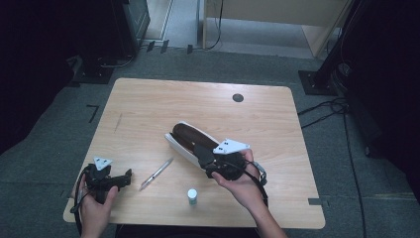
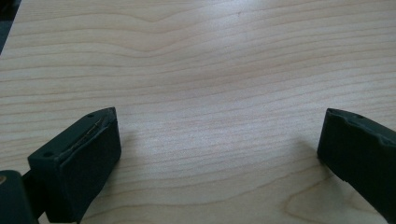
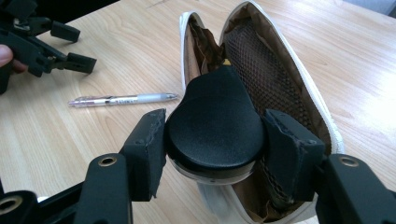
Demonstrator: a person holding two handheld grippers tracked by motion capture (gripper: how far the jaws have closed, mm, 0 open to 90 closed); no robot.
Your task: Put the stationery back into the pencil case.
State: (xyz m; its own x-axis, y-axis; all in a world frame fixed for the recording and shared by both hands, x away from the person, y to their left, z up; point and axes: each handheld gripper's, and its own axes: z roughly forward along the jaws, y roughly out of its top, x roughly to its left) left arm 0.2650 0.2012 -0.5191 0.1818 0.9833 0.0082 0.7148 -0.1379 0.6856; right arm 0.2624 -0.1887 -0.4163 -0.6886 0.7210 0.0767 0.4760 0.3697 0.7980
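When I look down from the high view, my right gripper [image 1: 208,159] is at the near end of a white pouch [image 1: 174,143] that lies open in the middle of the wooden table [image 1: 148,104]. The pouch is brown inside. My left gripper [image 1: 121,179] sits near the front left corner of the table, and the left hand [image 1: 94,210] holds it from below. A clear pen [image 1: 156,174] lies between the two grippers. A small white bottle [image 1: 192,196] stands close to the front edge, just beside my right hand [image 1: 242,186].

From the left gripper view, my left gripper [image 2: 217,135] has its jaws wide apart. Bare wood is all that lies between them, and they hold nothing.

From the right gripper view, my right gripper [image 3: 212,140] has its jaws pressed on both sides of a round black object [image 3: 212,128]. I cannot tell what this object is. It sits right over the open mouth of the pouch [image 3: 299,65], which has dark mesh on its inner wall. The pen [image 3: 123,99] lies on the table to the left of the pouch, and the left gripper [image 3: 70,44] shows farther off at the top left.
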